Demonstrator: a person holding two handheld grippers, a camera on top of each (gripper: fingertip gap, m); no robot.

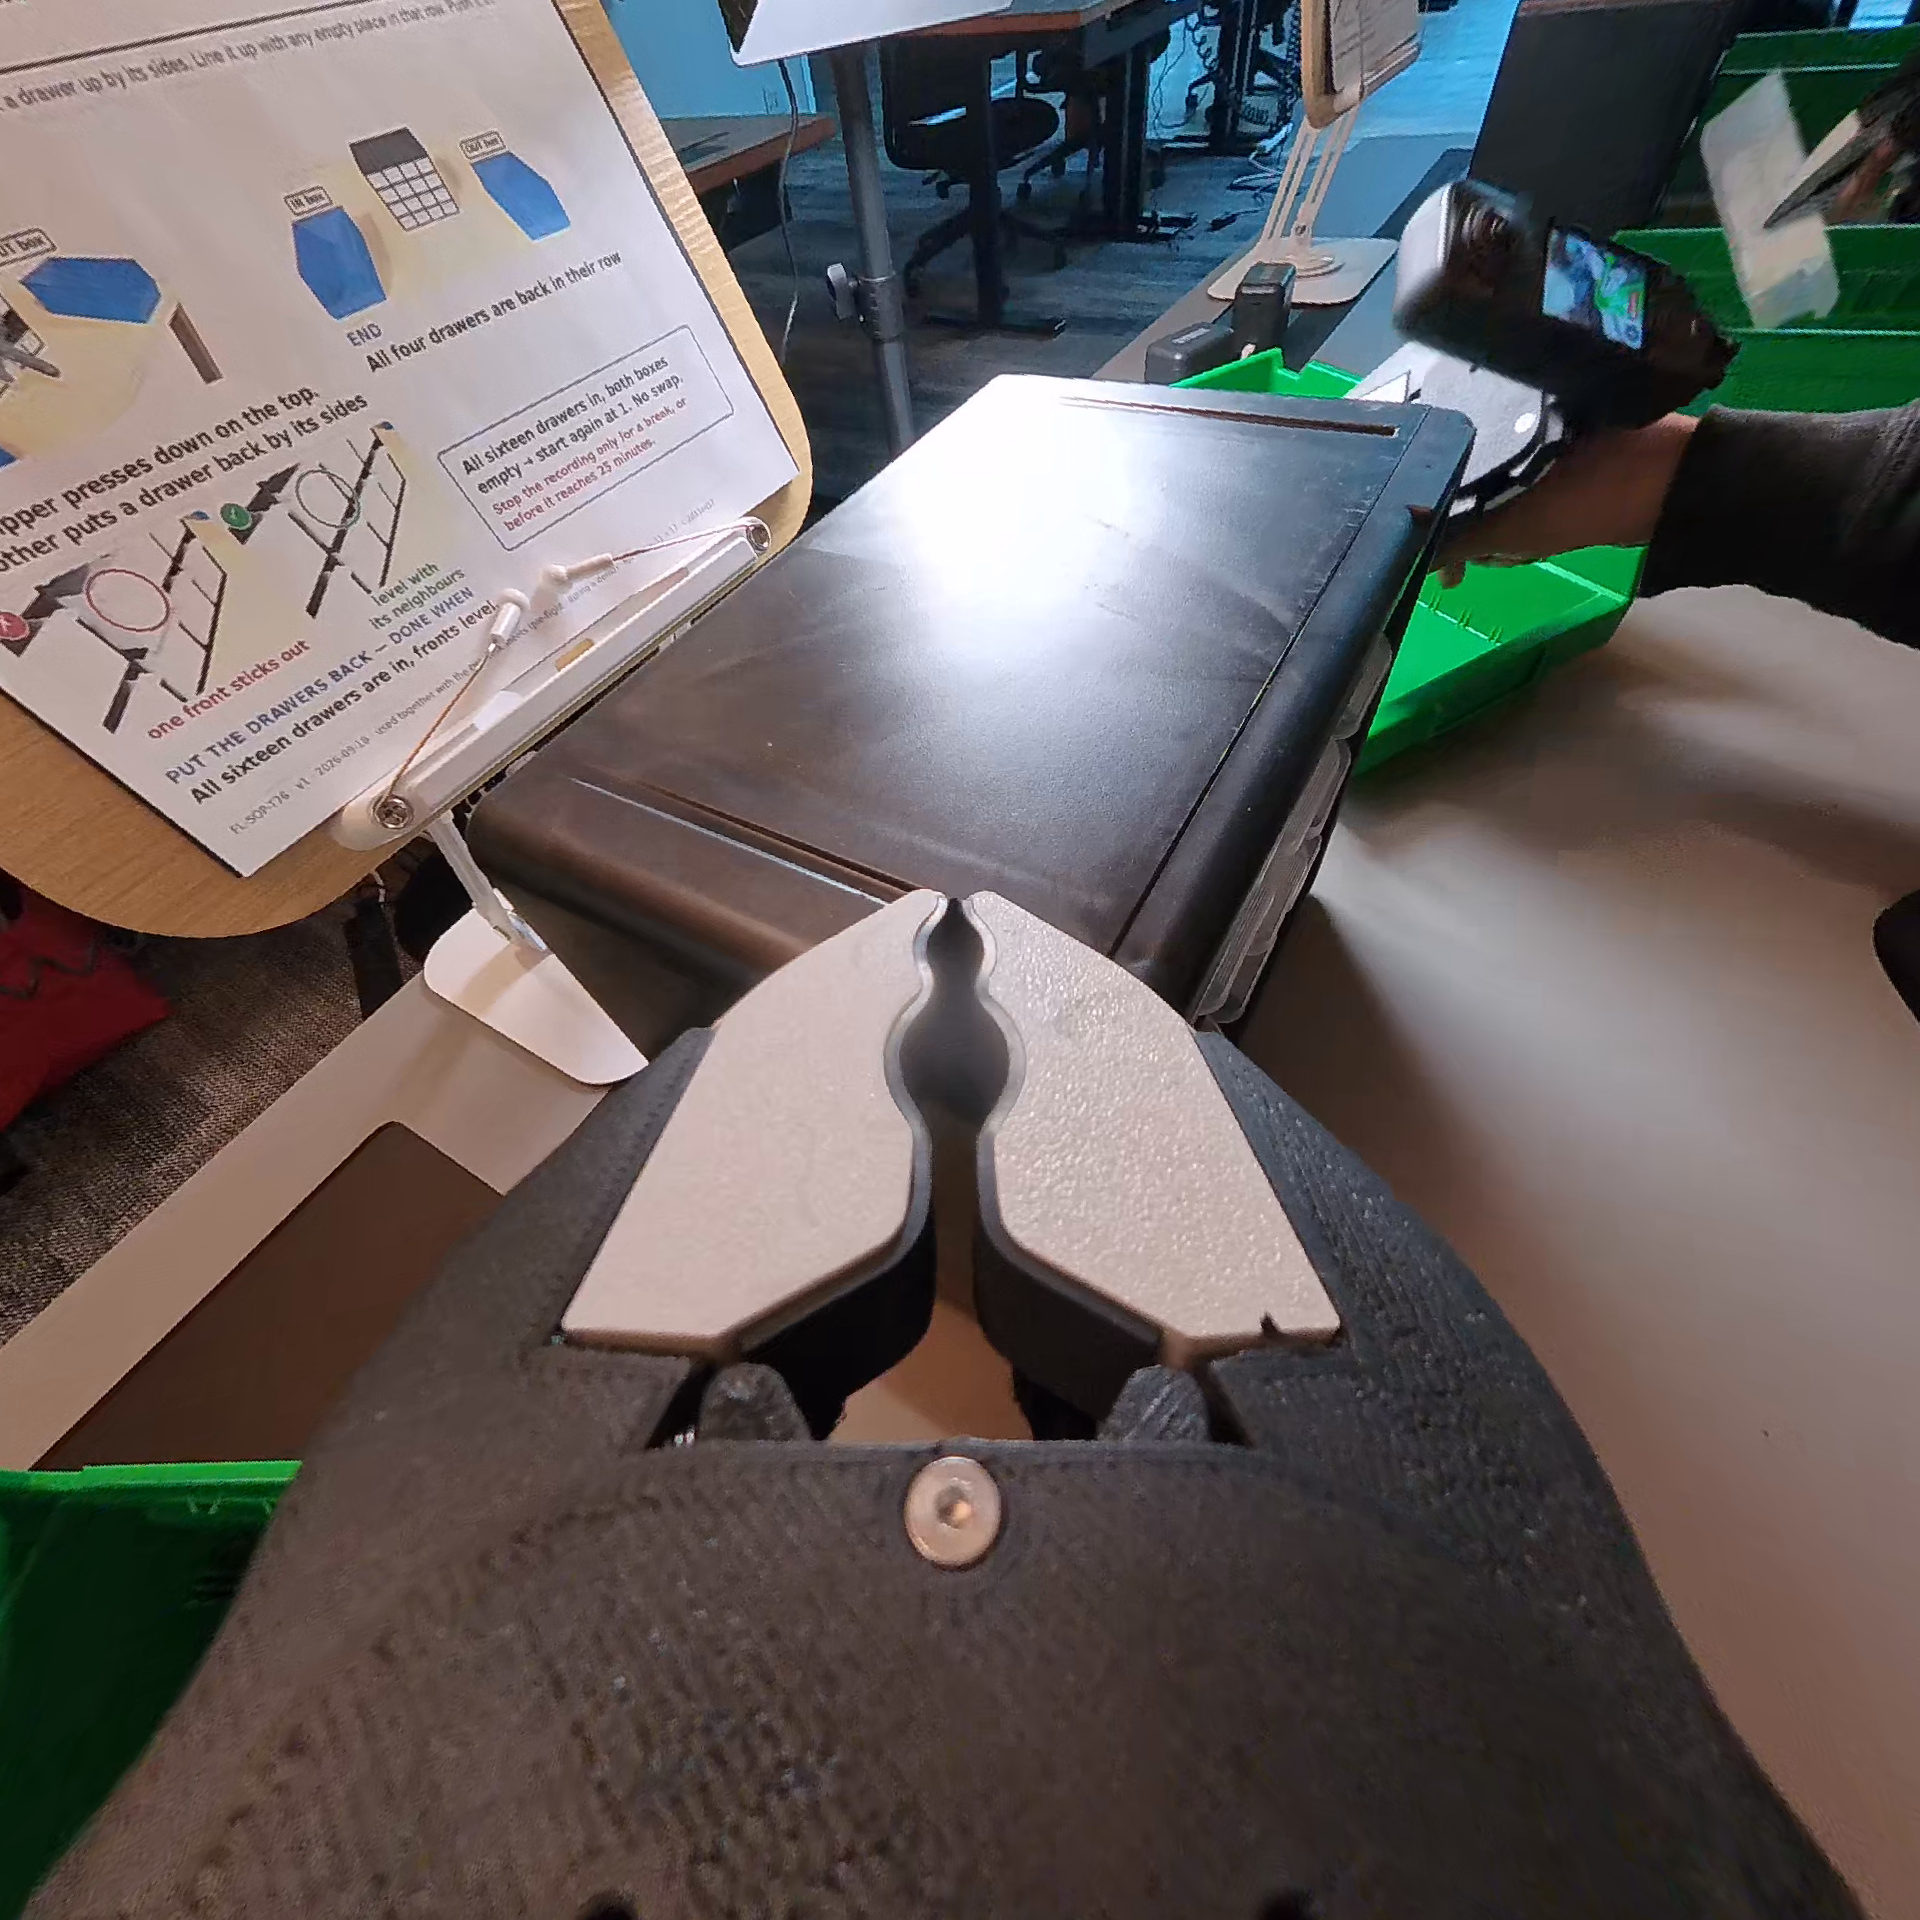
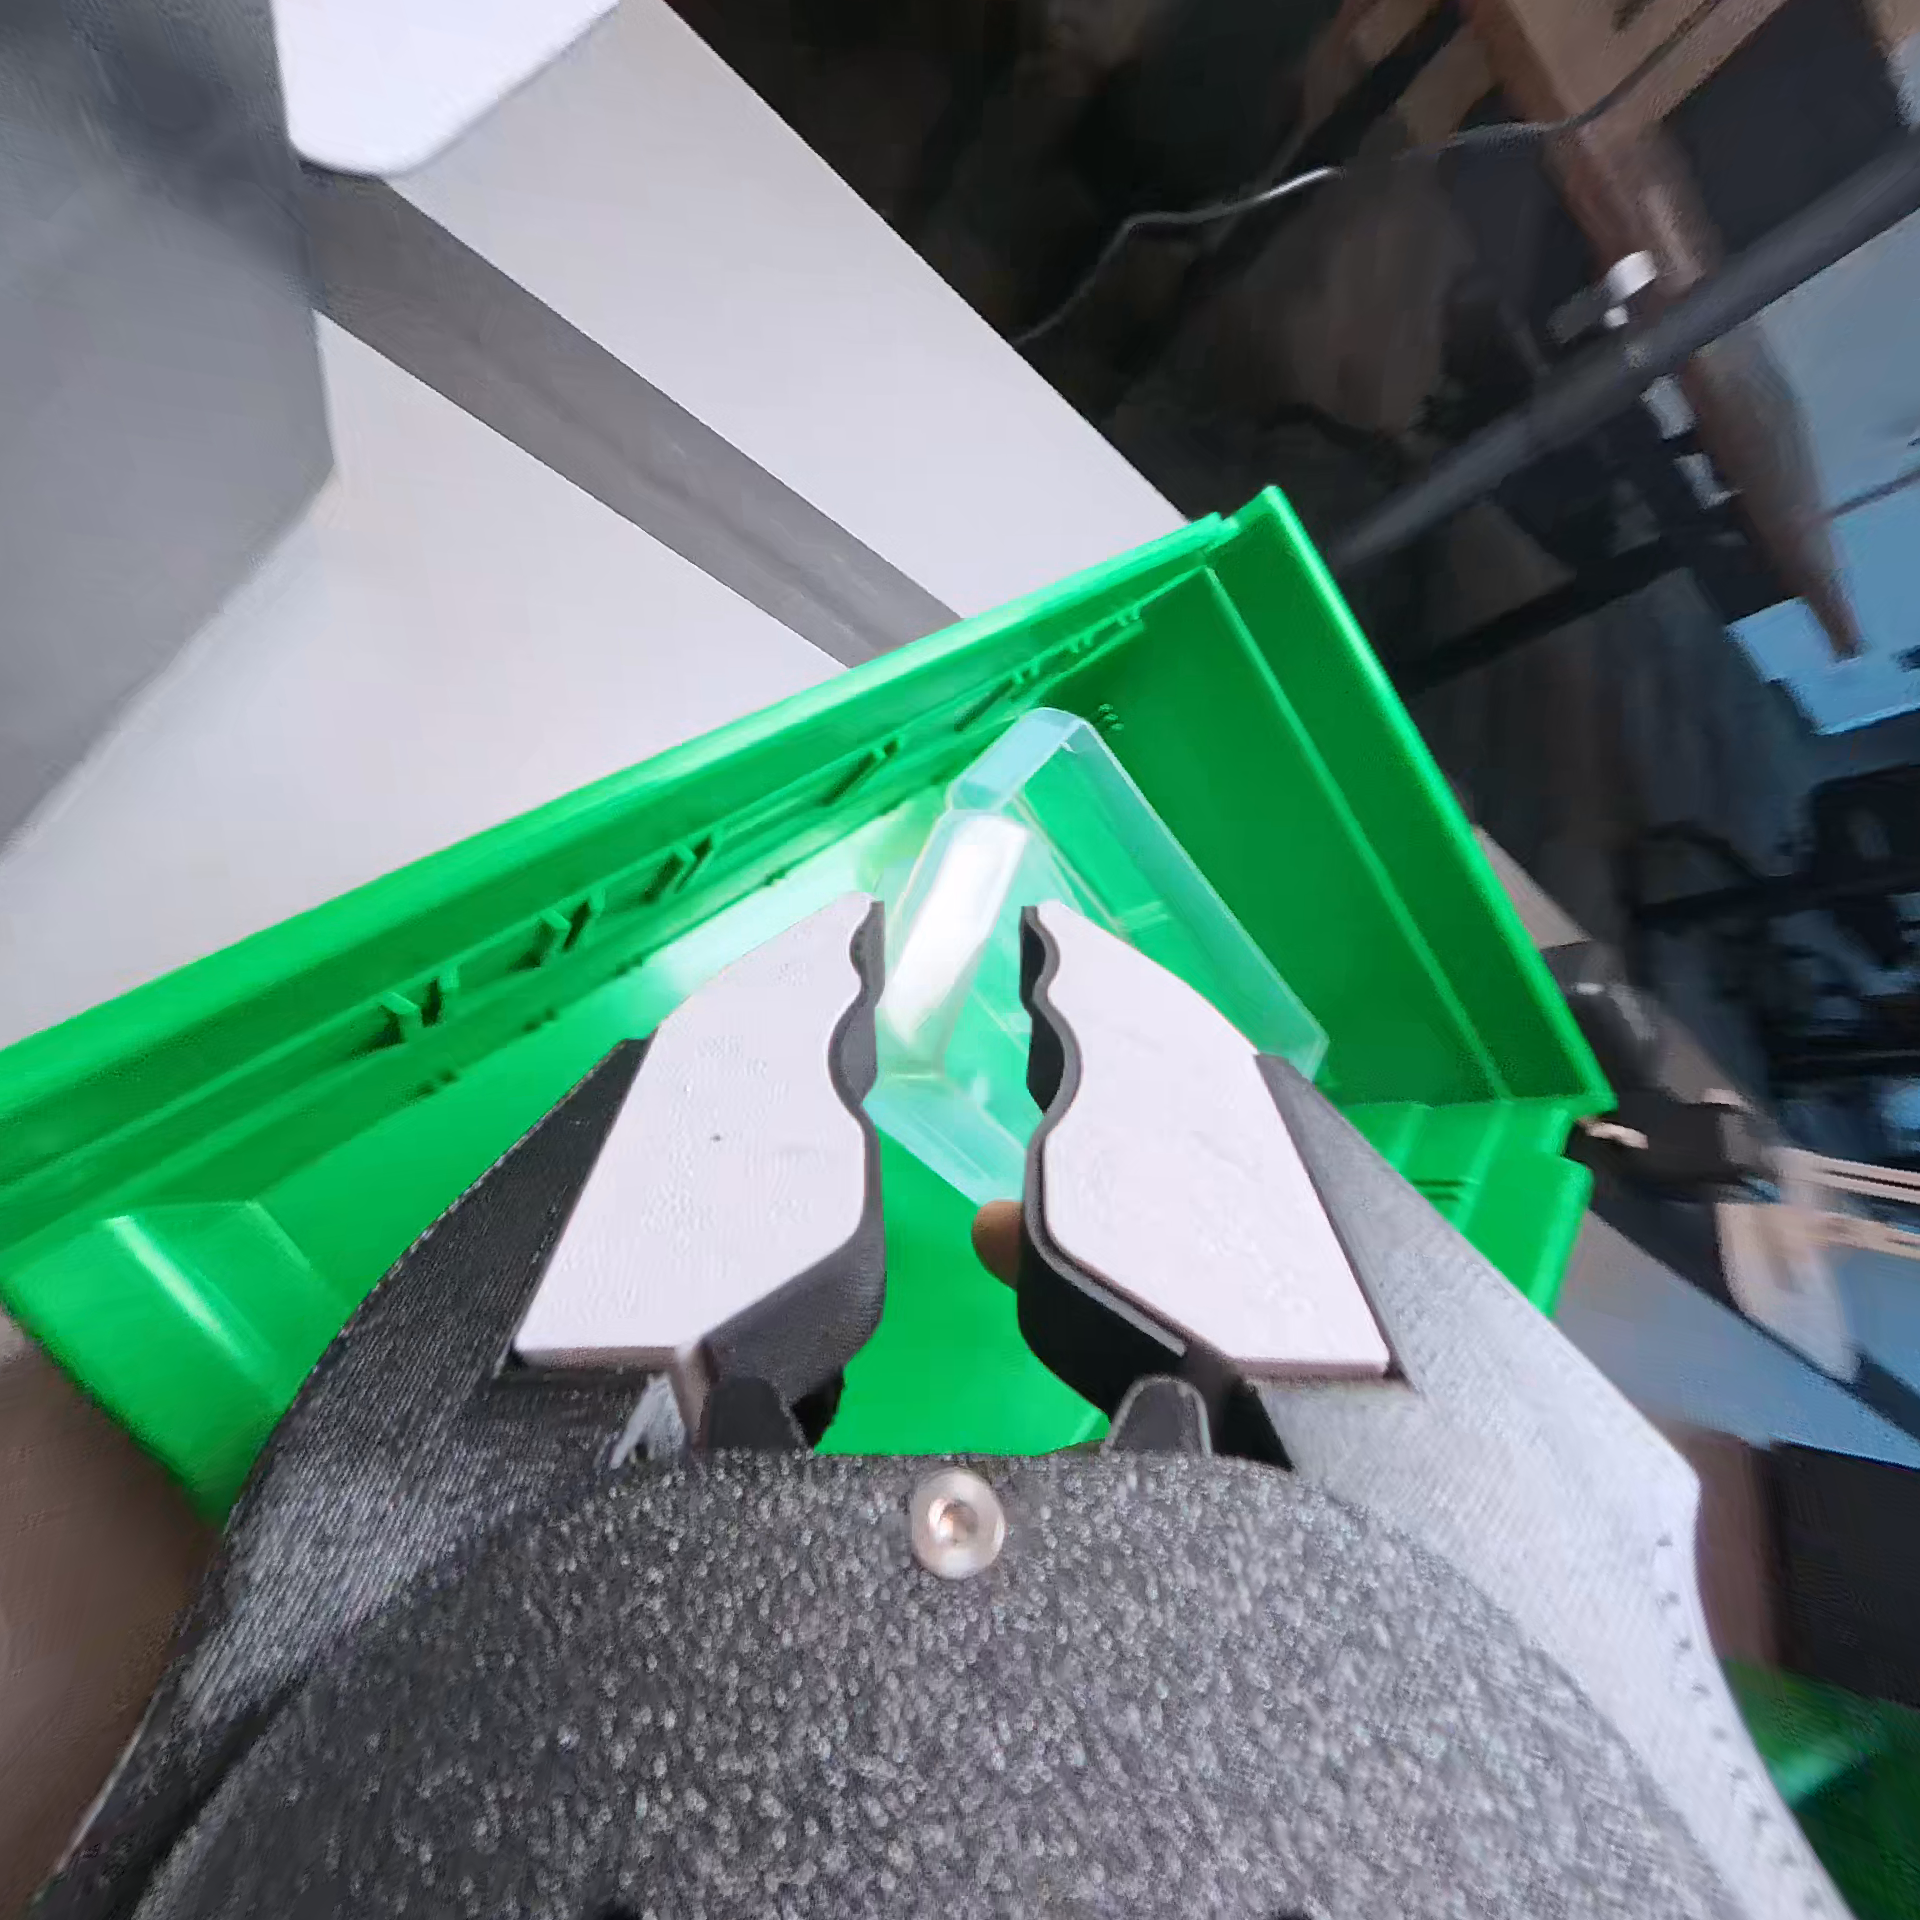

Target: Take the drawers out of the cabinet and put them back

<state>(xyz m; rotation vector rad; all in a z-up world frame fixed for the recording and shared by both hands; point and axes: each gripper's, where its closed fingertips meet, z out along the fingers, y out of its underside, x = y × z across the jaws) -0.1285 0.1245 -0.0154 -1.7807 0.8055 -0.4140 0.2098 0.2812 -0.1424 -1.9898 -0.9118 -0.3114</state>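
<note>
The black cabinet (image 1: 1039, 644) stands on the table, and I see it from above. Clear drawer fronts (image 1: 1309, 821) show along its right face. My left gripper (image 1: 954, 904) is shut and empty, with its tips at the near edge of the cabinet top. My right gripper (image 2: 951, 914) holds a clear drawer (image 2: 966, 997) by its sides, tilted over a green bin (image 2: 727, 831). In the left wrist view a hand holds the right gripper (image 1: 1839, 166) beyond the cabinet, with the blurred drawer (image 1: 1756, 208) at its tips.
An instruction sheet on a stand (image 1: 312, 416) stands left of the cabinet. Green bins (image 1: 1507, 623) sit right of and behind the cabinet, and another green bin (image 1: 104, 1558) is at the near left. The pale table (image 1: 1610, 1091) spreads to the right.
</note>
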